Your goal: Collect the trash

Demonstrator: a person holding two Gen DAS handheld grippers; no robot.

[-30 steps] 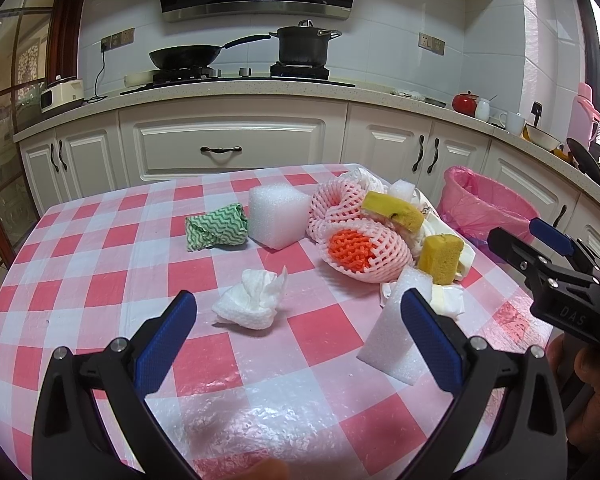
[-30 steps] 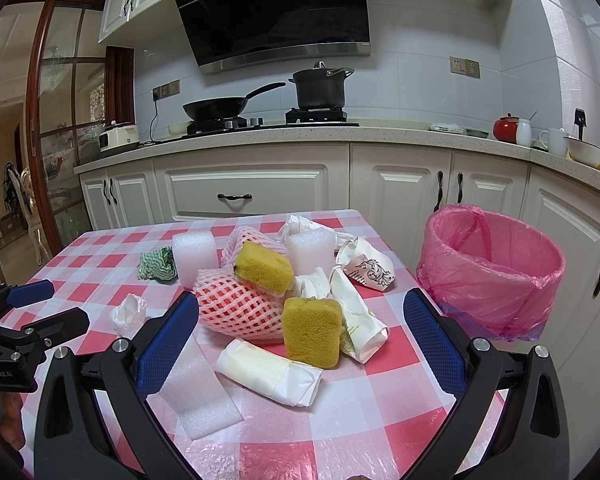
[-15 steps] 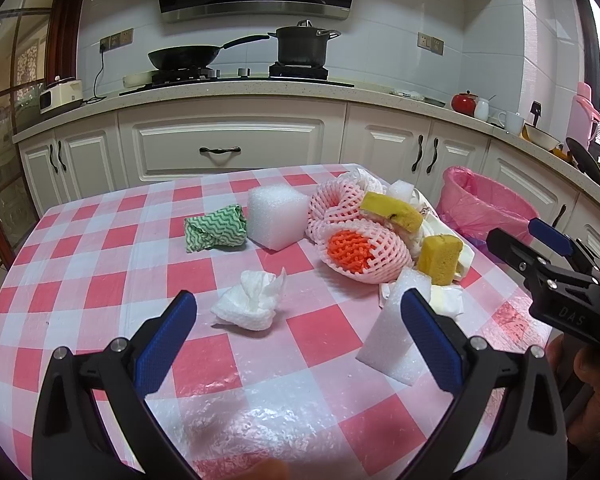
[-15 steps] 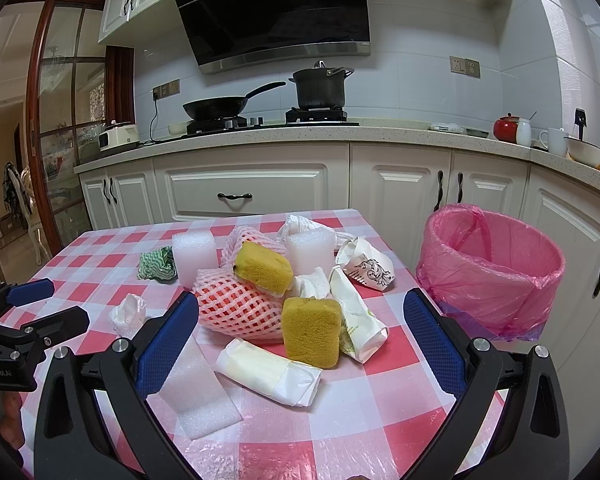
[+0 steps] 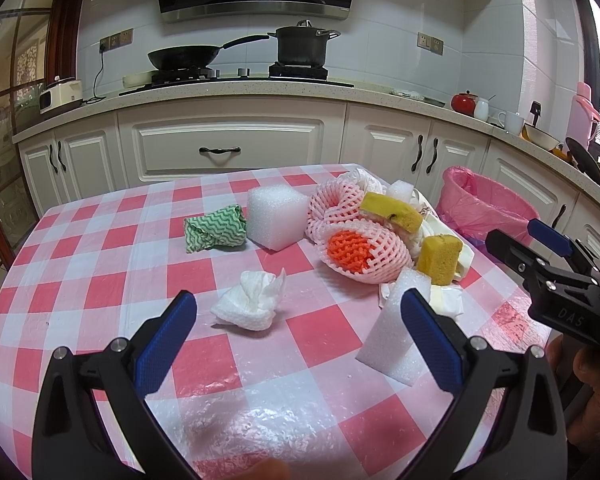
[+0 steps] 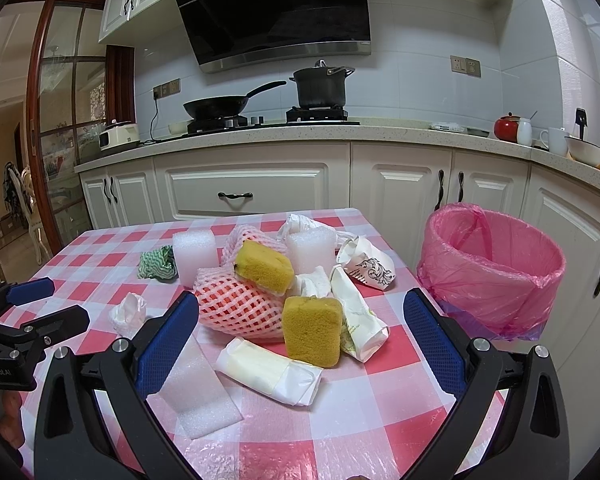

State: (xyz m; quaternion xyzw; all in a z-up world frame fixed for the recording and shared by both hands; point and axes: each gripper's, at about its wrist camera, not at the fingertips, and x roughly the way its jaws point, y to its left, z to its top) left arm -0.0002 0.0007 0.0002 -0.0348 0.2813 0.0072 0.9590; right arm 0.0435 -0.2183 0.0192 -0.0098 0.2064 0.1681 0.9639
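Observation:
Trash lies on a red-and-white checked table (image 5: 80,264): a crumpled white tissue (image 5: 250,300), a green wavy cloth (image 5: 215,228), a white foam cube (image 5: 276,216), pink foam netting (image 5: 360,246), two yellow sponges (image 6: 312,330) (image 6: 265,266), a flat foam strip (image 6: 196,388), and paper wrappers (image 6: 268,372). My left gripper (image 5: 298,336) is open and empty, just short of the tissue. My right gripper (image 6: 300,332) is open and empty, facing the nearer sponge. A bin with a pink bag (image 6: 490,268) stands right of the table.
White kitchen cabinets (image 5: 220,148) and a counter with a wok (image 5: 184,56) and a black pot (image 5: 302,46) run behind the table. The right gripper shows at the right edge of the left wrist view (image 5: 548,264).
Both grippers stay open and almost still. The left wrist view has shifted only very slightly; nothing on the table has moved.

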